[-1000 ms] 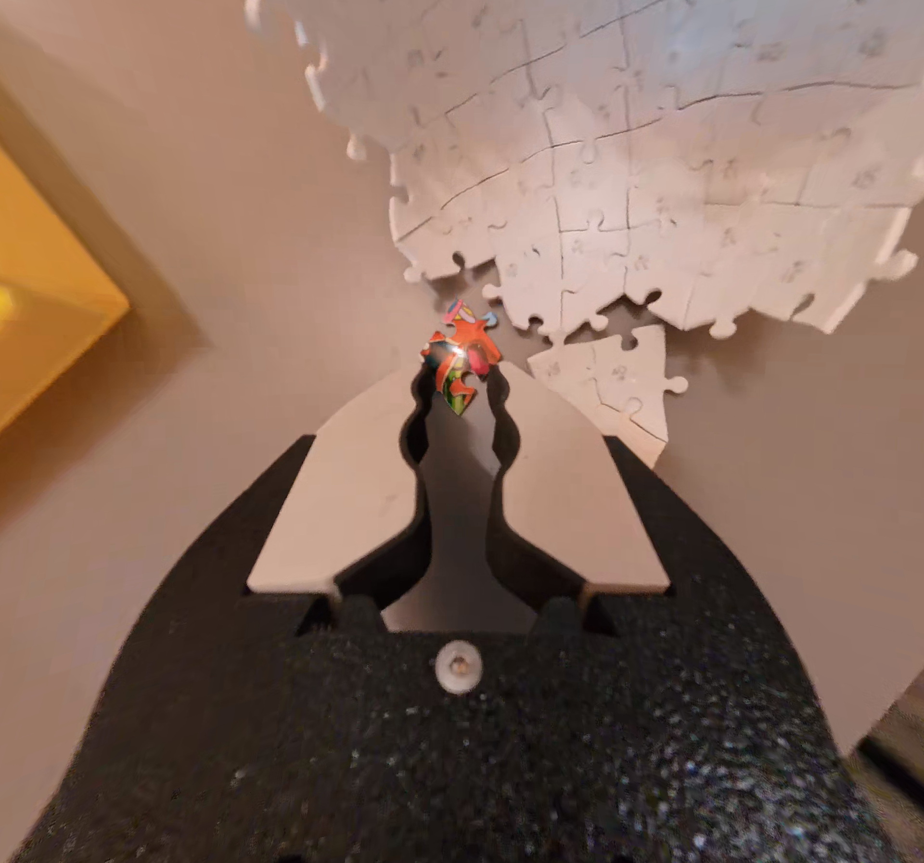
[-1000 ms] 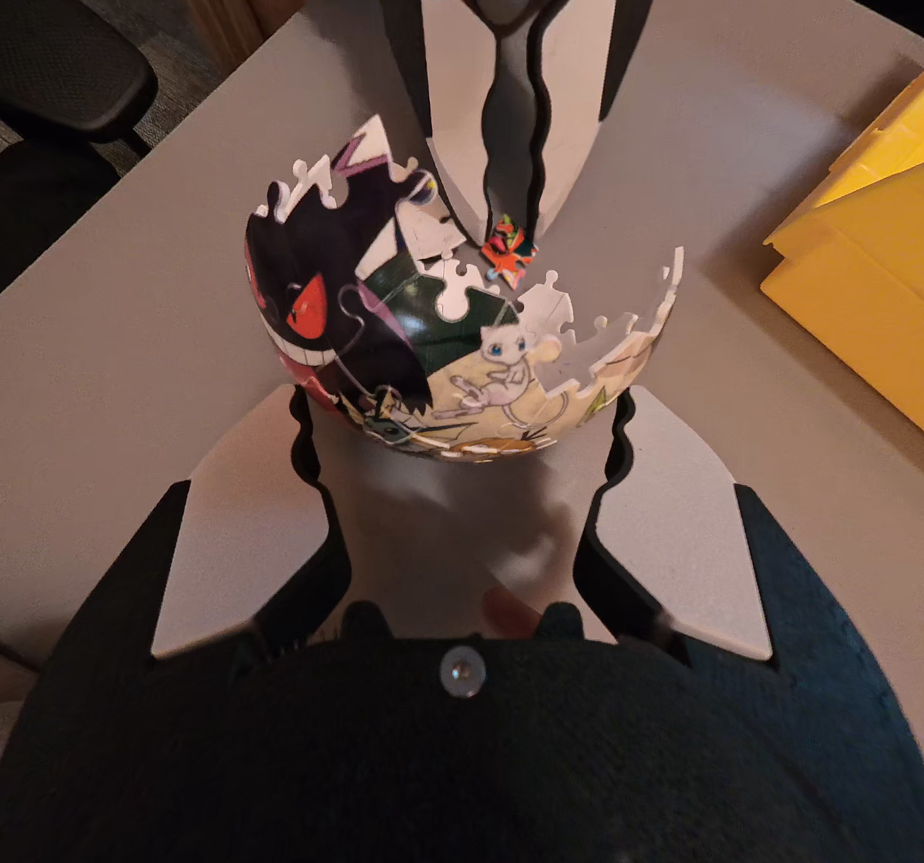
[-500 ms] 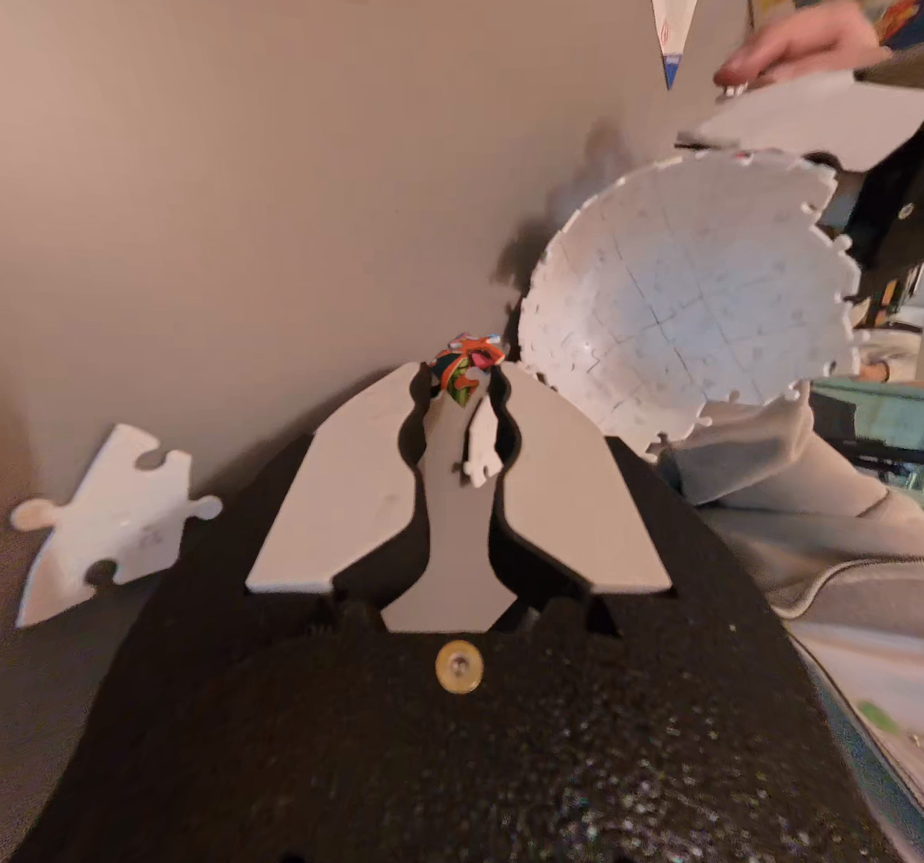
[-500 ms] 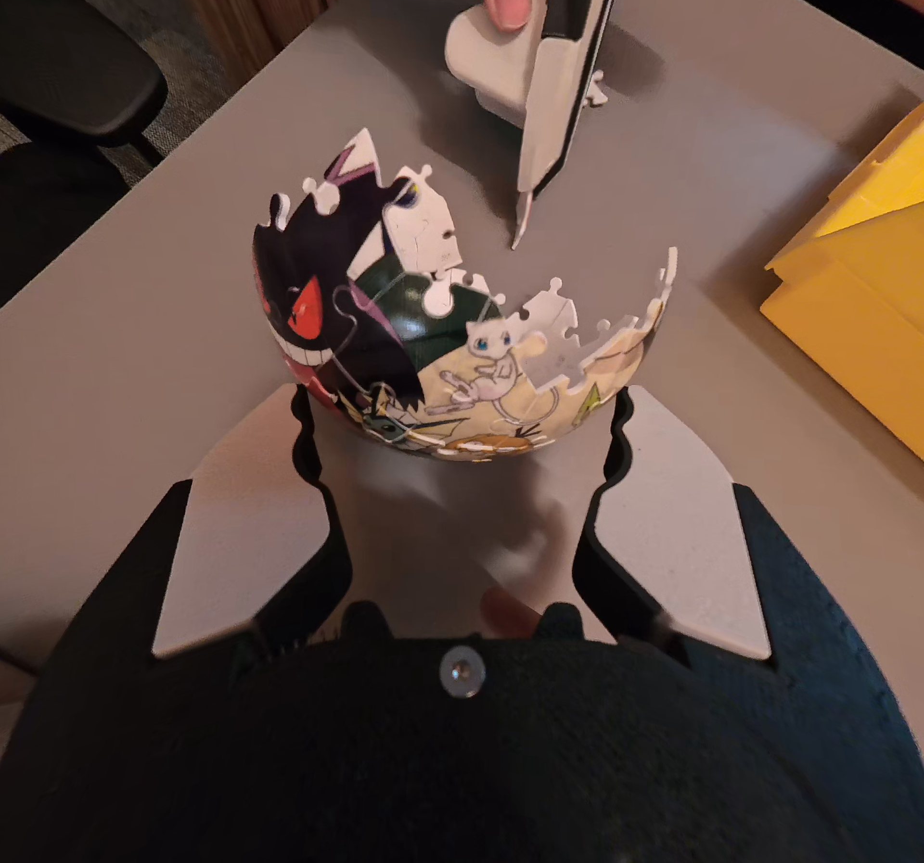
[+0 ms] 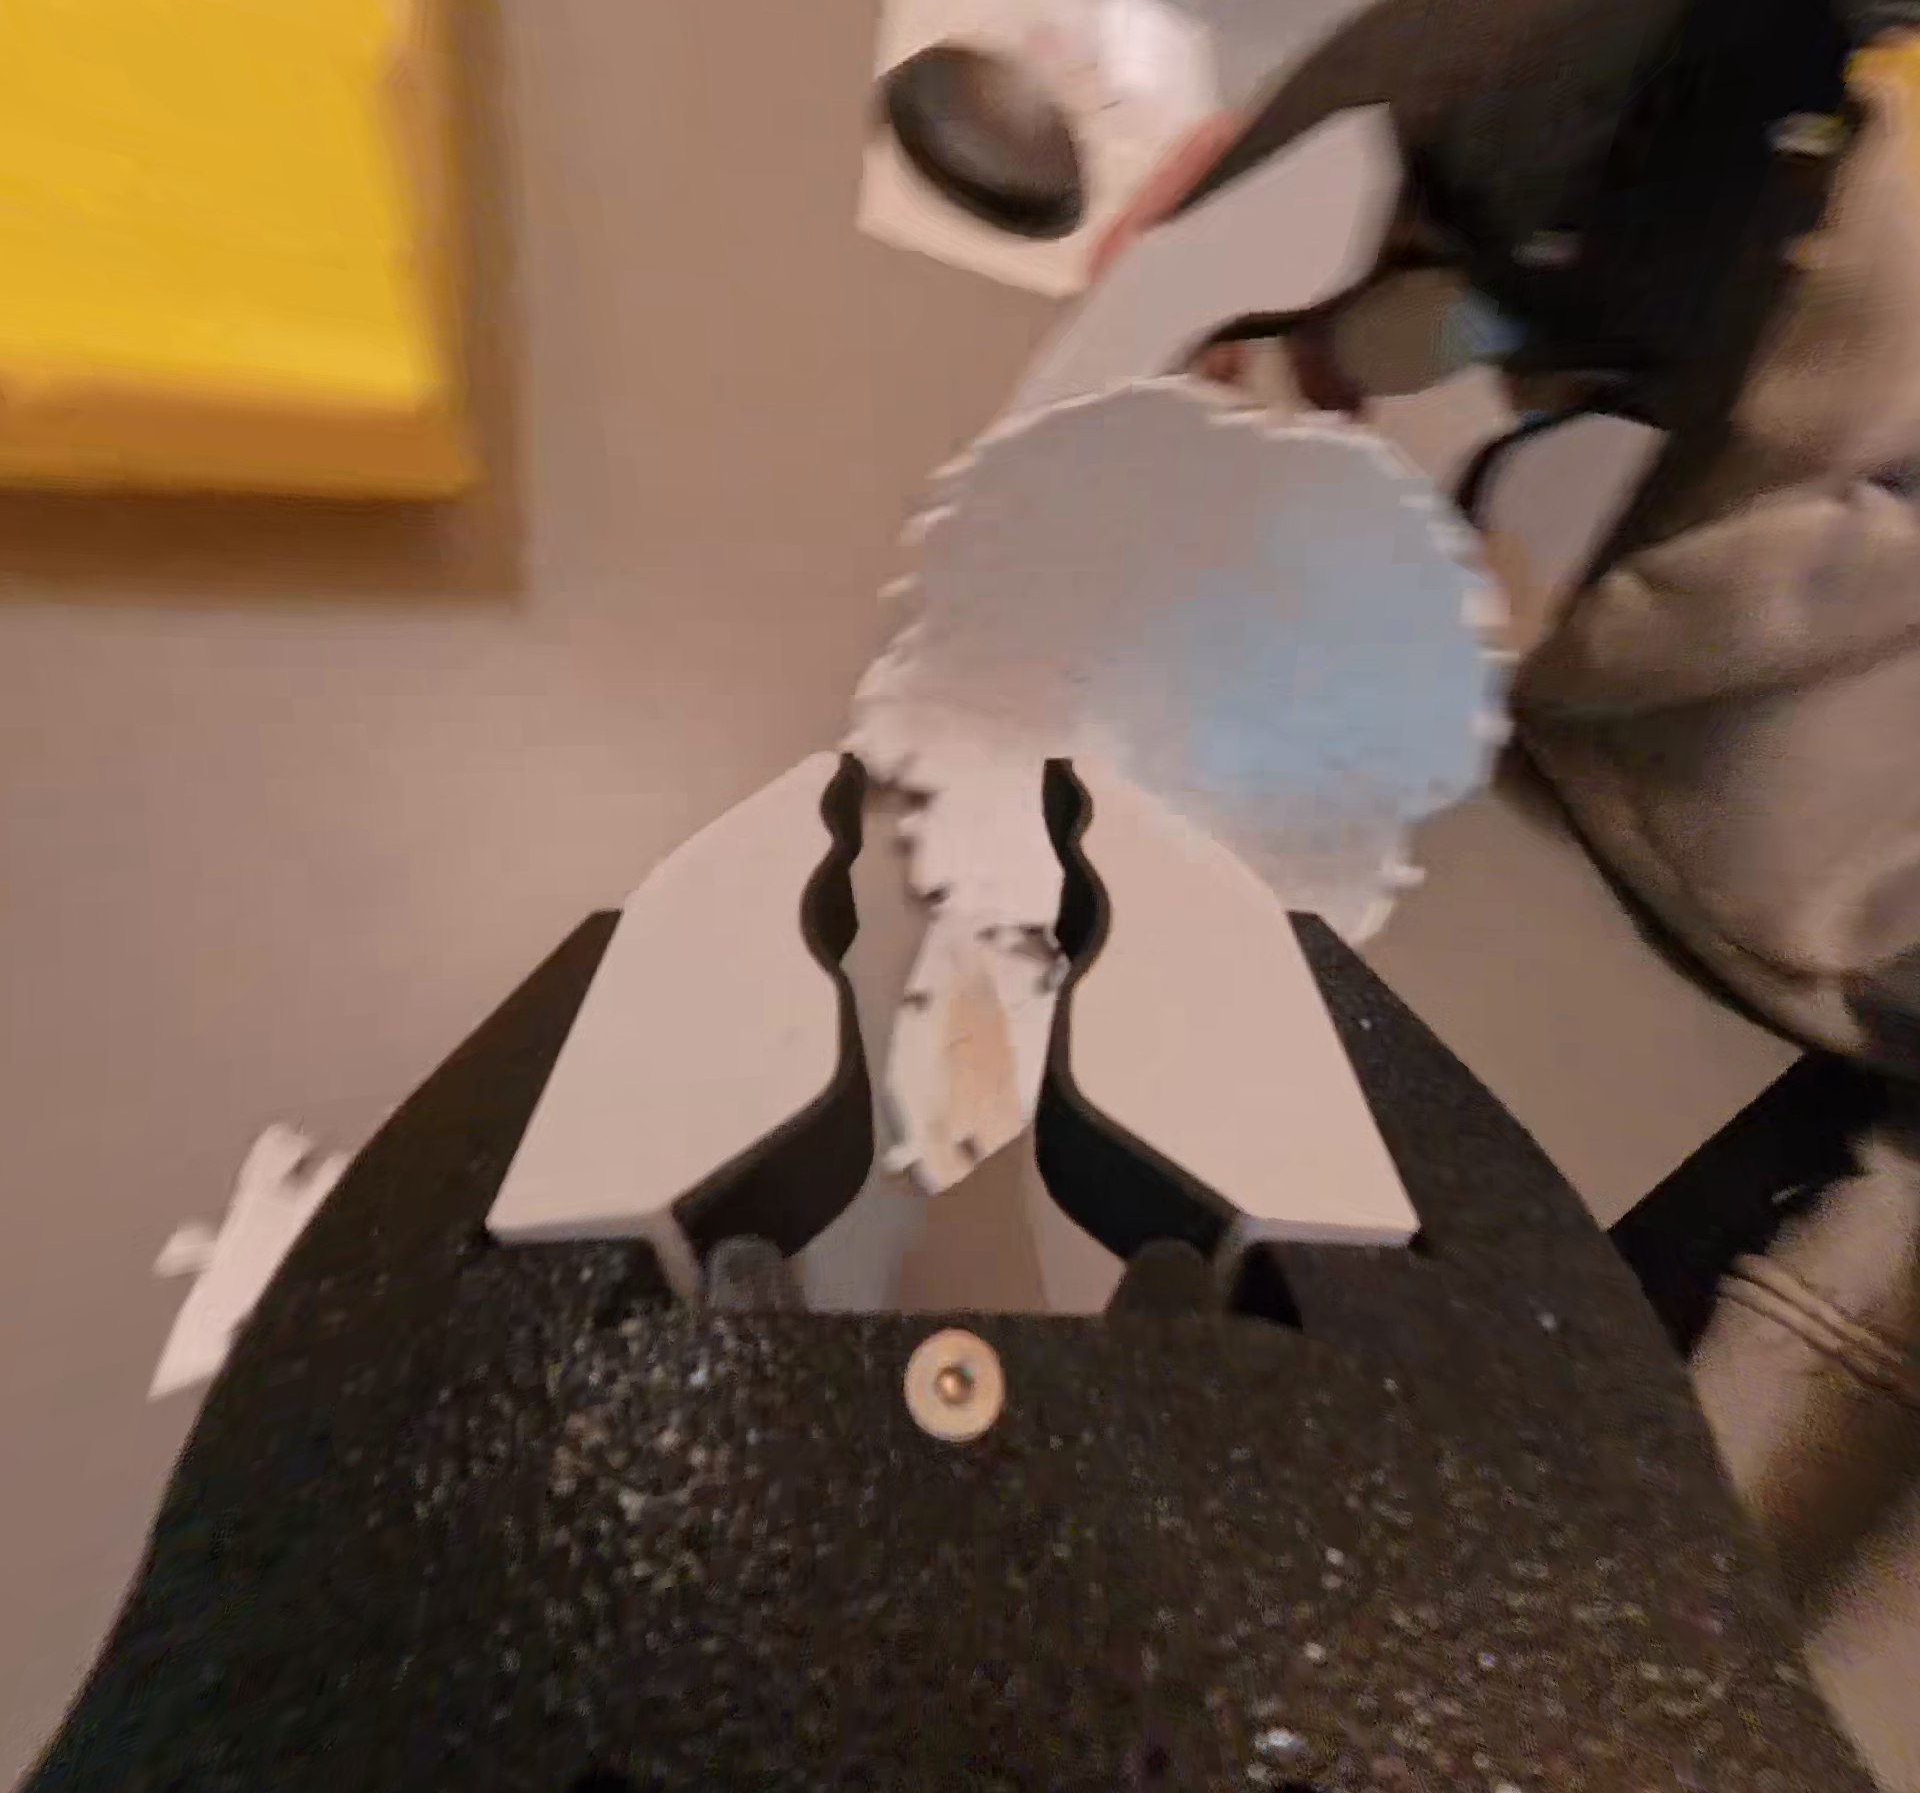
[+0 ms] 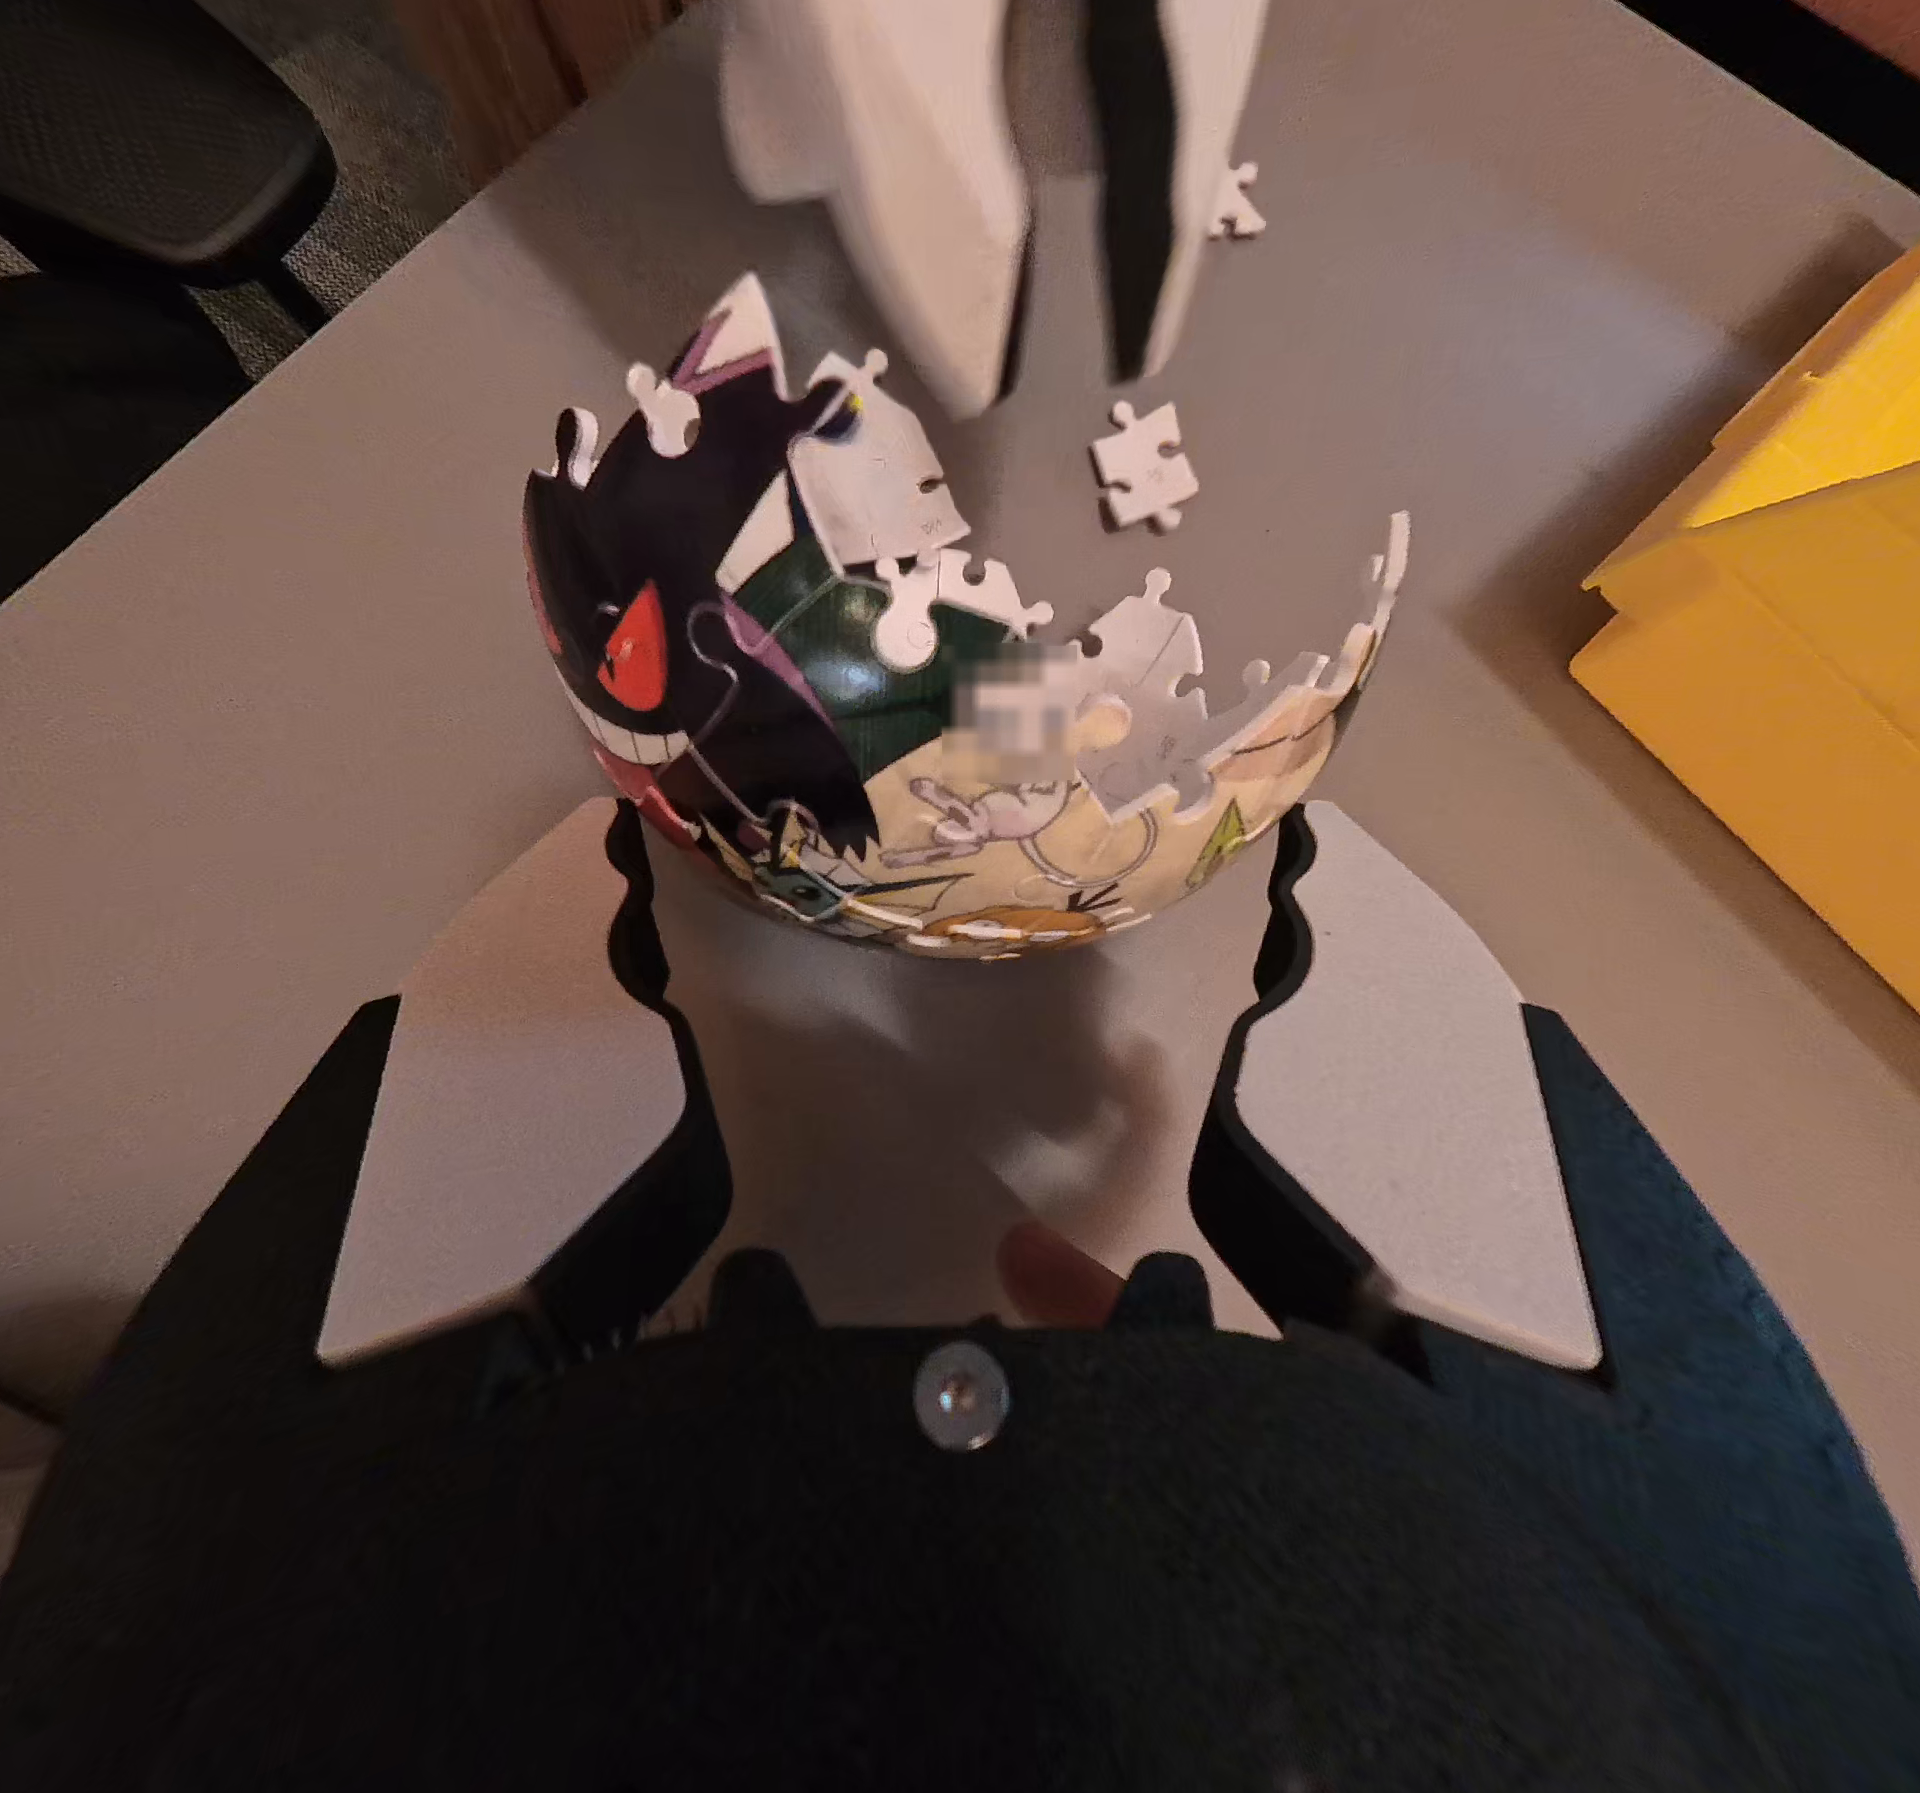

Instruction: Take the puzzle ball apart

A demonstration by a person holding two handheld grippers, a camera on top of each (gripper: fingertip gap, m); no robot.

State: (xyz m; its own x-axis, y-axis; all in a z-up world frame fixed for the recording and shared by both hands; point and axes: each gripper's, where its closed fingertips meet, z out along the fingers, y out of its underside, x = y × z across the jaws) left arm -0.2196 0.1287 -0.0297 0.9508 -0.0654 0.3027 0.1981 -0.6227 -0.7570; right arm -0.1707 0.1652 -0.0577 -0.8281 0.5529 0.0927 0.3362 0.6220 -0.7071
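Note:
The puzzle ball (image 6: 831, 704) is an open half shell with a jagged rim, printed outside and white inside. My right gripper (image 6: 956, 829) is shut on its lower part and holds it over the grey table (image 6: 312, 704). My left gripper (image 6: 1049, 387) hangs open and empty just beyond the shell's rim. In the left wrist view the left gripper (image 5: 951, 777) is open, with the blurred white inside of the shell (image 5: 1195, 663) right ahead. A loose piece (image 6: 1143, 465) lies white side up on the table below the left gripper.
A second loose piece (image 6: 1236, 200) lies farther back, and one shows in the left wrist view (image 5: 239, 1255). A yellow box (image 6: 1766, 683) stands at the right edge. A black chair (image 6: 135, 102) is off the table's left side. A white block (image 5: 987, 133) stands behind. Tip to tip, the grippers are about 8 cm apart. The left gripper is farther from the white block (image 5: 987, 133), some 30 cm, than the right, some 20 cm.
My left gripper has opened and let go of the colourful piece, which now lies white side up on the table. It has swung back toward the shell. The right gripper has held still.

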